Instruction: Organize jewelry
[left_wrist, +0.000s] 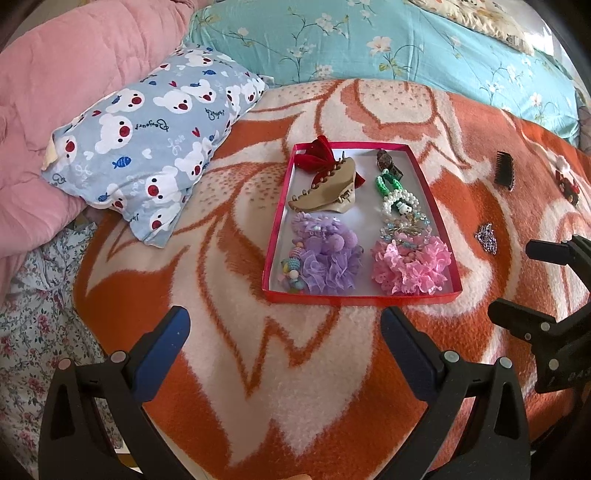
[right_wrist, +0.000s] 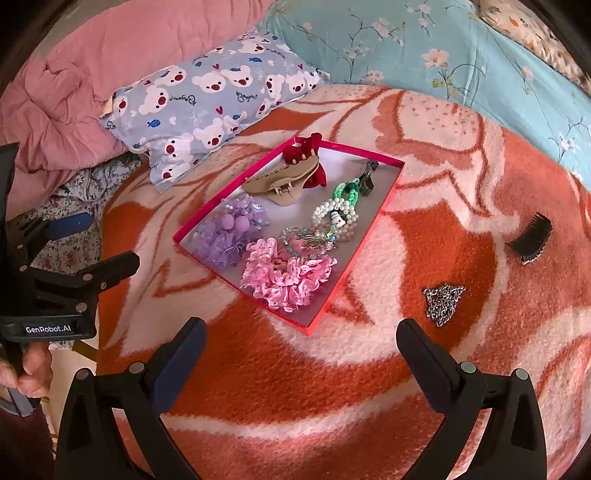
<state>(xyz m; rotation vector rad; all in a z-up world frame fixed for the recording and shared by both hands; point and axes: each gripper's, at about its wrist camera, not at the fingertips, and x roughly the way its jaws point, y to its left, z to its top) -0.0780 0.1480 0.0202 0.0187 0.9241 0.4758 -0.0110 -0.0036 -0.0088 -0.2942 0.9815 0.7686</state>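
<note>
Only the left wrist view shows the red hair clip (left_wrist: 567, 184).

"GenRobot.AI" on left gripper (right_wrist: 90, 243); "Bonjour" on pillow (left_wrist: 147, 147)

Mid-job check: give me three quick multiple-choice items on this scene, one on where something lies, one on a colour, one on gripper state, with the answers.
1. Where does the silver chain lie?
A. In the red tray
B. On the blanket, outside the tray
C. On the bear pillow

2. What colour is the frilly hair tie at the tray's nearest corner in the right wrist view?
A. Pink
B. Green
C. Black

3. How does the right gripper stand?
A. Shut on the chain
B. Shut on the comb
C. Open, holding nothing

Answers: 1 B, the chain rests on the blanket right of the tray. 2 A, its ruffles are pink. 3 C, its fingers are spread wide with only blanket between them.
</note>
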